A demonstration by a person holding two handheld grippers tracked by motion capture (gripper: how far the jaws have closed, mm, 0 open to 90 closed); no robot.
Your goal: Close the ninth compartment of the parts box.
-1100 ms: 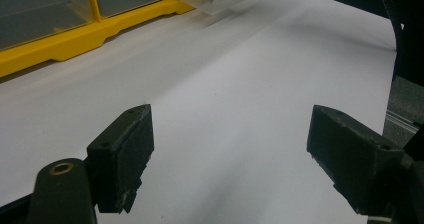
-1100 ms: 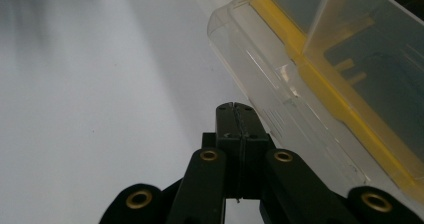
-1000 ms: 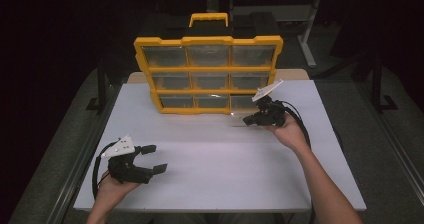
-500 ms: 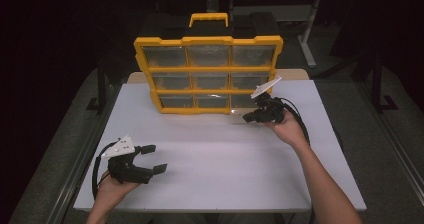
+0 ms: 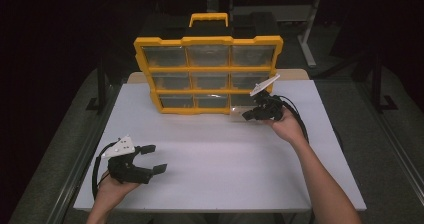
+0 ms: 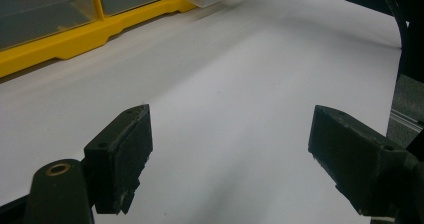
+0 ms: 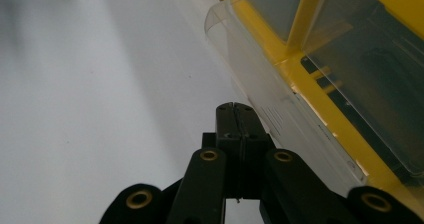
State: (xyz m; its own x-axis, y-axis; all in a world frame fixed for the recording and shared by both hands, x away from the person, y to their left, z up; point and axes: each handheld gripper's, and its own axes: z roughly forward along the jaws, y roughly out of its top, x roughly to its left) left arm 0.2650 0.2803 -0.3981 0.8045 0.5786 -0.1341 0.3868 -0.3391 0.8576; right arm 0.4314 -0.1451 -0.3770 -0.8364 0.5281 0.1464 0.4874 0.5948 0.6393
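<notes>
9 clear drawers, yellow organizer (image 5: 207, 74) | left hand-held gripper (image 5: 153, 158) gaping | right hand-held gripper (image 5: 248, 115) closed, empty

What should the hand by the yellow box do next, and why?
Probably keep pulling the clear drawer gently out toward the person. The right gripper sits at the bottom right drawer of the yellow box with its jaws shut, and that drawer already sticks out a little. Whether the jaws pinch the drawer's lip is unclear.

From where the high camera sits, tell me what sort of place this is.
Probably a lab or workshop recording station: a bare white table in a dark room, a yellow drawer organizer standing on it, and metal-framed benches behind.
</notes>
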